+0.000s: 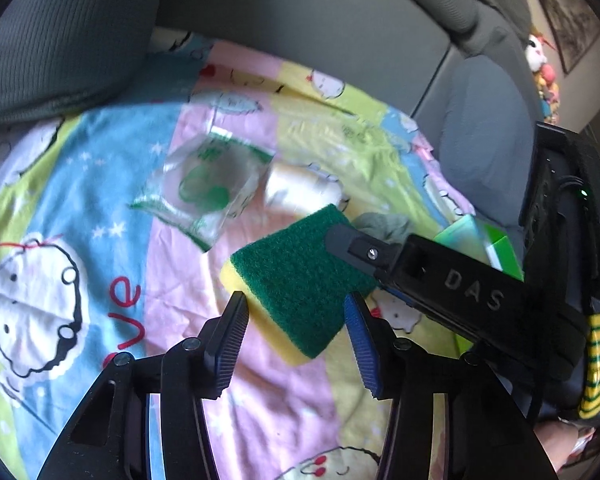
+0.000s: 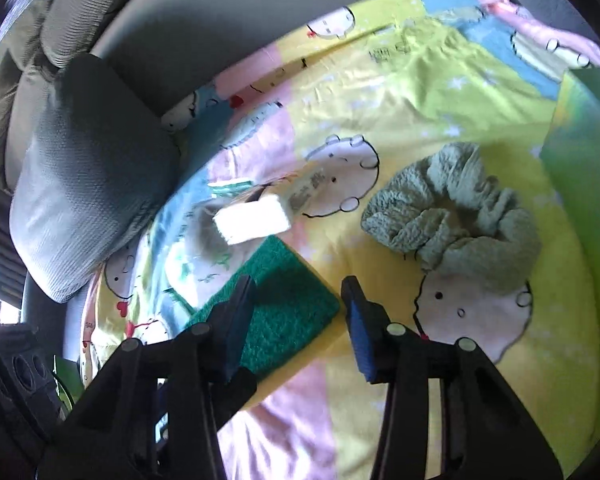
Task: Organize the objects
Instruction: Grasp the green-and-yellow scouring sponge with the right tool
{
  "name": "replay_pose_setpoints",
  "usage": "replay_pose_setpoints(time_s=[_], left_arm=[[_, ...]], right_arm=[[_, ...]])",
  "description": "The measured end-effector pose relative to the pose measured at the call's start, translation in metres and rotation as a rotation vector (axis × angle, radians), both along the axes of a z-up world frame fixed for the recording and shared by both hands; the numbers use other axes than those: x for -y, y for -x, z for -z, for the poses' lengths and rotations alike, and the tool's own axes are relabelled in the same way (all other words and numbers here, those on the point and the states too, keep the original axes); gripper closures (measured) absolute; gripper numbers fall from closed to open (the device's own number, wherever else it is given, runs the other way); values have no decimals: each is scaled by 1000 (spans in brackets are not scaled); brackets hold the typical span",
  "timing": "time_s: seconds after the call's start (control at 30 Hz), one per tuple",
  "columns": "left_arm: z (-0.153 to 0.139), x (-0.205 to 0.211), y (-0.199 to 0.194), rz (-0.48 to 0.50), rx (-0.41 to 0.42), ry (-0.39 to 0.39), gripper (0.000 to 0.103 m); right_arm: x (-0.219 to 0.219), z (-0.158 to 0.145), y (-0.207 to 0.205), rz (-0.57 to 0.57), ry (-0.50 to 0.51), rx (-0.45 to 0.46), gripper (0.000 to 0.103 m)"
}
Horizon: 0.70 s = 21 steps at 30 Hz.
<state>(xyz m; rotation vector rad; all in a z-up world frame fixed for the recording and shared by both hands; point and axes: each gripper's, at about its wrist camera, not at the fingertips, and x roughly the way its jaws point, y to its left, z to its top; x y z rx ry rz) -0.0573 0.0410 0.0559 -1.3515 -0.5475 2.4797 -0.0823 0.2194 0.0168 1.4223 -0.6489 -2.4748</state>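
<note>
A green and yellow sponge (image 1: pixel 300 276) lies on a pastel cartoon sheet (image 1: pixel 100 208); it also shows in the right wrist view (image 2: pixel 276 312). My left gripper (image 1: pixel 296 312) is open just short of the sponge. My right gripper (image 2: pixel 296 300) is open over the sponge's right end; its finger (image 1: pixel 360 252) reaches in over the sponge in the left wrist view. A clear plastic packet with green print (image 1: pixel 208 184) and a white block (image 1: pixel 296 188) lie beyond the sponge. A crumpled grey-green cloth (image 2: pixel 456 216) lies to the right.
A green box (image 1: pixel 484 244) stands at the right edge of the sheet. Grey sofa cushions (image 1: pixel 260 20) rise behind it, and a grey pillow (image 2: pixel 88 176) lies on the left in the right wrist view. Soft toys (image 1: pixel 540 64) sit at the far right.
</note>
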Motion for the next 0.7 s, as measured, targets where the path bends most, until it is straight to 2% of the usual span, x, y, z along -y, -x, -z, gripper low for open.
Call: replay_pose_setpoints(time_s=[0.3, 0.7], left_arm=[[-39, -4, -21, 21, -127, 9, 52], [-72, -30, -37, 45, -244, 53, 52]], right_arm=[[-2, -46, -39, 7, -21, -133, 58], [-25, -79, -68, 44, 5, -218, 58]])
